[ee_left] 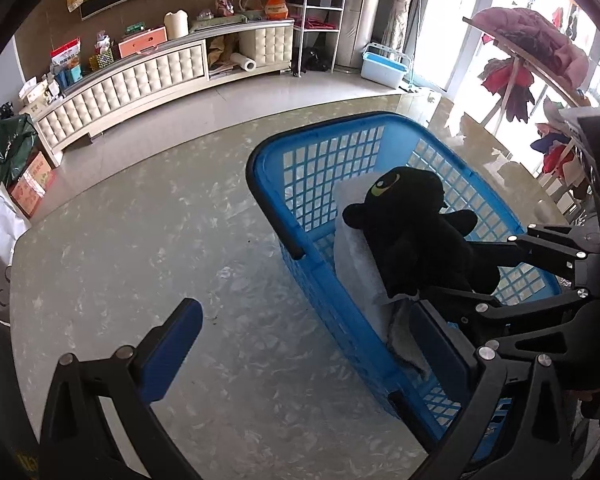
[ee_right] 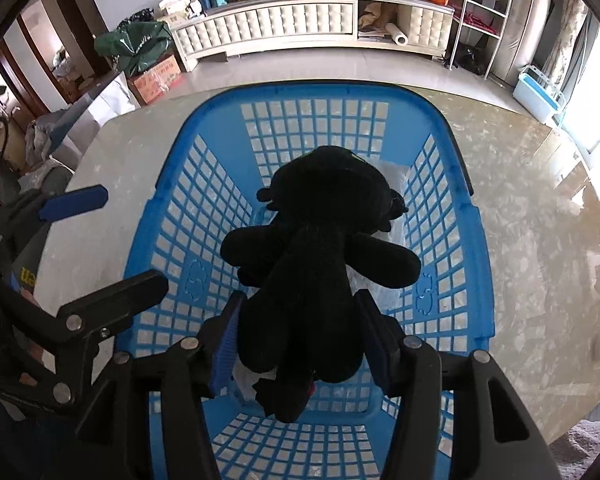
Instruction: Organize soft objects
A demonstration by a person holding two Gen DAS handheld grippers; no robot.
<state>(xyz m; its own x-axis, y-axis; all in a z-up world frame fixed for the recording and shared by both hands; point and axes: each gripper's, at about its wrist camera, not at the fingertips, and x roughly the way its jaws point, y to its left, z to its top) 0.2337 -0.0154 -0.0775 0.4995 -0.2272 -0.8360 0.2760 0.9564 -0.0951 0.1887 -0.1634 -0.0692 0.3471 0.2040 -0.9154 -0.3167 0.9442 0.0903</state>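
Mid-drop here: black plush toy hanging over the middle of the blue basket, which fills the centre of the right wrist view and sits on the marble table. Right hand-held gripper clamped partway around the toy's lower body, blue pads pressing both sides, head pointing toward the top of the frame. Something white and padded underneath the toy, leaning against the basket wall in the left wrist view; can't tell what exactly.

Left hand-held gripper wide open, nothing between the pads, one finger over bare table at lower left, the other down by the basket rim and a bit of grey cloth.

Tips for finishing the step well, just opinion: lower until the toy's weight rests on the white thing, then open fully. Letting go too high probably means a flop over the rim. Best to keep the left one clear of the rim.
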